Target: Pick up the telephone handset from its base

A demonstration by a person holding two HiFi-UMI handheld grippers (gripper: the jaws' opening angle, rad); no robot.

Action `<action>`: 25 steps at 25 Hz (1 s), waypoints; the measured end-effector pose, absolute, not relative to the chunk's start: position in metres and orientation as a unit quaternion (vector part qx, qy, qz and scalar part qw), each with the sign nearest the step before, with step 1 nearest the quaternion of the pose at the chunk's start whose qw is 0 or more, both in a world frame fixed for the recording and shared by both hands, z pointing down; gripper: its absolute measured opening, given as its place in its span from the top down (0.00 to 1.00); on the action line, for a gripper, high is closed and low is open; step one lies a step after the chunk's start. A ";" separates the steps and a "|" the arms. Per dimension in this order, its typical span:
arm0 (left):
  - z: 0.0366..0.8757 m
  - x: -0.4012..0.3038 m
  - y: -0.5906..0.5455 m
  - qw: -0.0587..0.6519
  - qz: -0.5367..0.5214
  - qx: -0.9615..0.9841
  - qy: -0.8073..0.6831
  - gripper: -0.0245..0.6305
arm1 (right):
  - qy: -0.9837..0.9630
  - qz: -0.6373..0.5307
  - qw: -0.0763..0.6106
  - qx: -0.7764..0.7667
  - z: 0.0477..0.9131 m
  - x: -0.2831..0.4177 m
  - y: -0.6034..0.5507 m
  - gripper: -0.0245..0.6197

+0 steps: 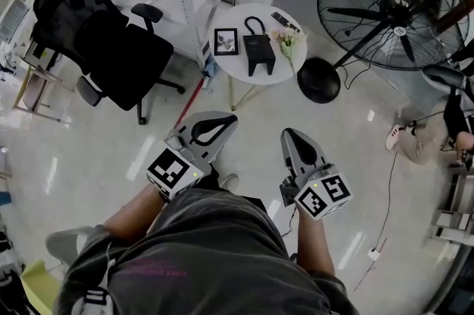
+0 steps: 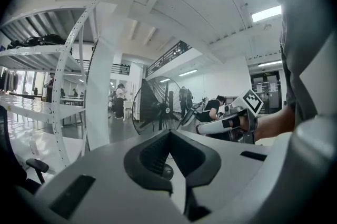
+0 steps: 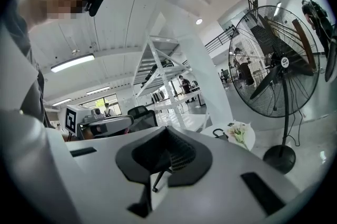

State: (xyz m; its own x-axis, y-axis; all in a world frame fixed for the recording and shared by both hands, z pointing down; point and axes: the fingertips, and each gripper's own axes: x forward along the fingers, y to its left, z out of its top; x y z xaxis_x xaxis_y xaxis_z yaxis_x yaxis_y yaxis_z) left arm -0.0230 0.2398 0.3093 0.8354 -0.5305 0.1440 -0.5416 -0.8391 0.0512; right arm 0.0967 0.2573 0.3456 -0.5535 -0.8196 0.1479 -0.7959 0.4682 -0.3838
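The left gripper and right gripper both have their jaws pressed together and empty, well short of the tabletop. The phone sits mid-tabletop, handset on its base. If the jaws arrive closed, they could shove it into the flowers.

Bright, even indoor light, with heavy fisheye bending

Ceiling strip lights blaze white in both gripper views, and the glossy floor shows pale streaks of glare in the head view. Shadows are soft and faint. Straight lines bow toward the edges, the gripper views' corners fall black, and the far background turns small and hazy.
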 end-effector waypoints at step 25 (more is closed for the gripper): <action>0.349 -0.012 0.053 0.073 0.065 0.963 -0.251 0.94 | 0.837 -0.244 0.007 -0.490 0.382 0.102 0.087 0.94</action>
